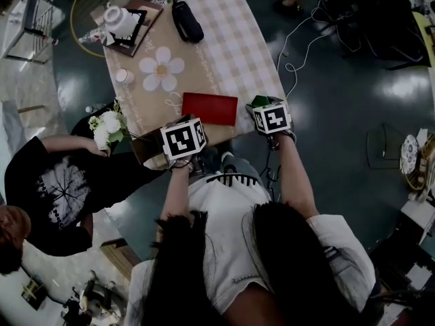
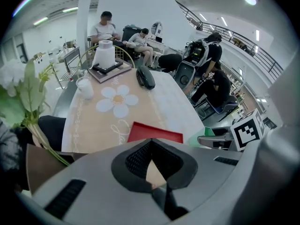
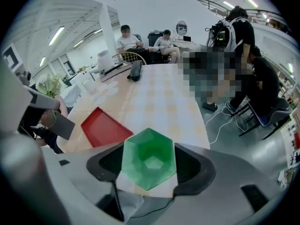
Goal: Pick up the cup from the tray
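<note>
A green faceted cup [image 3: 149,157] sits between the jaws of my right gripper [image 3: 150,165], which is shut on it. In the head view the cup [image 1: 260,102] hangs just right of the red tray [image 1: 210,108], over the table's near edge, in front of the right gripper's marker cube [image 1: 272,119]. The red tray [image 3: 105,126] lies flat with nothing in it. My left gripper [image 2: 150,146] hovers at the near edge behind the tray [image 2: 155,132], its tips together and nothing held. Its marker cube [image 1: 183,138] hides the jaws in the head view.
On the checked tablecloth [image 1: 231,39] lie a white flower-shaped mat [image 1: 162,68], a small white cup [image 1: 123,76], a black pouch [image 1: 187,21] and a dark tray with a white pot [image 1: 122,20]. A person at left holds white flowers [image 1: 109,128].
</note>
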A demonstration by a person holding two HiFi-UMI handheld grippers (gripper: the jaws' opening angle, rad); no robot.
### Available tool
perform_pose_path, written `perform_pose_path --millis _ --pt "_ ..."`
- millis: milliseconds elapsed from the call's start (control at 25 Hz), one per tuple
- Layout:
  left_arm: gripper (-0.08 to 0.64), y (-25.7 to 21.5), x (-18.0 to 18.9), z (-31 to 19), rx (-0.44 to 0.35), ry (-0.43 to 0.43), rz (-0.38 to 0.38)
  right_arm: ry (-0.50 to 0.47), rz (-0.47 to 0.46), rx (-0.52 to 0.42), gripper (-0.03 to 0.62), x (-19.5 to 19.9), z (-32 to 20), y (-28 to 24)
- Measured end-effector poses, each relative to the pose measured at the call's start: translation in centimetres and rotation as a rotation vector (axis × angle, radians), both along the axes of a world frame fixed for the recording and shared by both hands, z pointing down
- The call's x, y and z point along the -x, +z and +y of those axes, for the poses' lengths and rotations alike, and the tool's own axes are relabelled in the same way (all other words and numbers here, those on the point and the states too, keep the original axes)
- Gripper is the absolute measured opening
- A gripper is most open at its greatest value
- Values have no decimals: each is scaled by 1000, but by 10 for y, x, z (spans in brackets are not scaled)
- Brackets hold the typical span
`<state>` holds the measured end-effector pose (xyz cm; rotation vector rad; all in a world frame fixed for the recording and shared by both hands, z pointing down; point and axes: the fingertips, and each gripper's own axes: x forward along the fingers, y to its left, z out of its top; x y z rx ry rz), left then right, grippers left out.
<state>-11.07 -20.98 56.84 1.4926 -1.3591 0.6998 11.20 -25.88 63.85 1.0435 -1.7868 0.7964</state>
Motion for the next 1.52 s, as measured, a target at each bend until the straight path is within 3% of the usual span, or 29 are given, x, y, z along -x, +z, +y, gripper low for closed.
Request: perform_pose_path --millis 520,840,1200,1440,1520 --pt "6 -2 3 1 -11 23 -4 4 -36 7 321 0 5 6" --pt "8 -6 7 3 -21 17 -35 -9 -93 -65 410 1 4 -15" --pt "8 -16 -10 4 -53 29 -31 -60 -182 -175 408 13 9 -76" --pt "8 -24 -19 10 -81 24 -22 -129 -274 -163 404 47 25 -97" --pt "8 -23 -22 13 -86 24 -11 -108 -296 -174 365 56 27 -103"
